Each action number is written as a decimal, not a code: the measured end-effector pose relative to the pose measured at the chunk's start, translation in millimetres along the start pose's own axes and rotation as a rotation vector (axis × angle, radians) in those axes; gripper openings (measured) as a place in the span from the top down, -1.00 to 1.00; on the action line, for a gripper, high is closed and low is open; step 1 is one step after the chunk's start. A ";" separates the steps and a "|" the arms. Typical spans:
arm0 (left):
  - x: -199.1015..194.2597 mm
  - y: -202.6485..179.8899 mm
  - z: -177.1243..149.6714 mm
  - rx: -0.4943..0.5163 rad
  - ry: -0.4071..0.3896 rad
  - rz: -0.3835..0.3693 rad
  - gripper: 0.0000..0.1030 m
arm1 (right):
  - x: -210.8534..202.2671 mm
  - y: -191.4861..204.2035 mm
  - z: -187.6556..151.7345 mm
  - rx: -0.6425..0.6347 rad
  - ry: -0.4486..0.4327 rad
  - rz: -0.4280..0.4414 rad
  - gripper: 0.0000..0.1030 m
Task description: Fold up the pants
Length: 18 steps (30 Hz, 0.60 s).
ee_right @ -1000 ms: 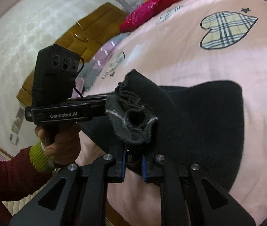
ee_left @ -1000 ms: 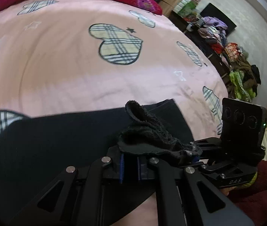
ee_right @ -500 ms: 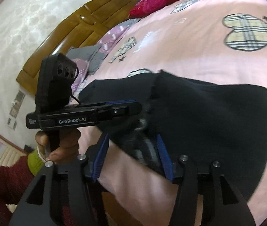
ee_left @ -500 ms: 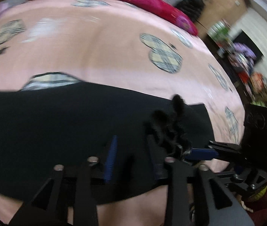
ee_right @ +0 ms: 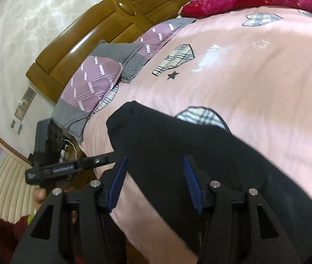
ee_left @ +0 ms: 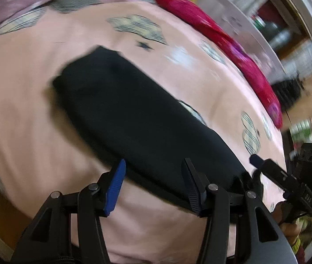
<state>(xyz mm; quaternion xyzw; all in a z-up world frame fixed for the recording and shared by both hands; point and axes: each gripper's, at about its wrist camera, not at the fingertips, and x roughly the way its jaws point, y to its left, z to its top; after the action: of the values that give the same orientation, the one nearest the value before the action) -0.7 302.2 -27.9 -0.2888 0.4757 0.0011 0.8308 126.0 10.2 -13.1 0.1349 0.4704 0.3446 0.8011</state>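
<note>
Pants (ee_left: 138, 118) lie flat on the pink bed (ee_left: 23, 101), just beyond the left tool (ee_left: 153, 176) and right tool (ee_right: 155, 171), both spread wide, gripping nothing; bare bedspread surrounds them.

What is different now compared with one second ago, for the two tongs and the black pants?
Both tongs, left and right, were shut on a bunched edge of the black fleece pants one second ago; they have since opened and let it go. The pants now lie flat as a long folded strip. The pink heart-patterned bedspread beneath stayed as it was.
</note>
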 end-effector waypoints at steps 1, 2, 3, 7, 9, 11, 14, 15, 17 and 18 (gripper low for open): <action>-2.1 7.7 3.1 -0.023 -0.011 0.017 -0.03 | 5.1 1.8 6.1 -0.009 0.008 0.003 -0.05; -3.7 14.6 5.9 -0.043 -0.018 0.036 -0.04 | 11.4 4.4 12.2 -0.016 0.018 0.001 -0.05; -2.6 18.7 9.7 -0.062 -0.019 0.048 -0.05 | 16.0 5.6 16.1 -0.019 0.026 0.000 -0.05; -3.9 40.3 21.7 -0.126 -0.031 0.080 -0.07 | 49.3 13.2 37.1 -0.046 0.096 -0.014 -0.05; -4.4 51.1 25.7 -0.150 -0.038 0.095 -0.12 | 62.7 16.4 44.7 -0.063 0.123 -0.022 -0.05; -3.4 62.4 30.6 -0.171 -0.042 0.119 -0.16 | 80.4 21.1 56.1 -0.089 0.151 -0.024 -0.05; 4.8 72.5 36.8 -0.201 -0.029 0.137 -0.18 | 104.5 25.3 72.7 -0.108 0.181 -0.031 -0.05; 8.3 75.6 39.3 -0.213 -0.024 0.142 -0.18 | 110.0 26.6 76.2 -0.114 0.187 -0.033 -0.05; 14.1 81.1 43.2 -0.229 -0.020 0.150 -0.18 | 125.9 31.0 86.0 -0.137 0.204 -0.036 -0.05; 17.8 83.7 46.2 -0.236 -0.016 0.155 -0.18 | 132.1 32.5 89.7 -0.144 0.213 -0.034 -0.05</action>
<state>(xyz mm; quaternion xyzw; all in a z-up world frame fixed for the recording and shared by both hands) 22.3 389.3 -64.4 -0.3470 0.4864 0.1238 0.7923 230.4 133.1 -36.1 0.0316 0.5291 0.3760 0.7600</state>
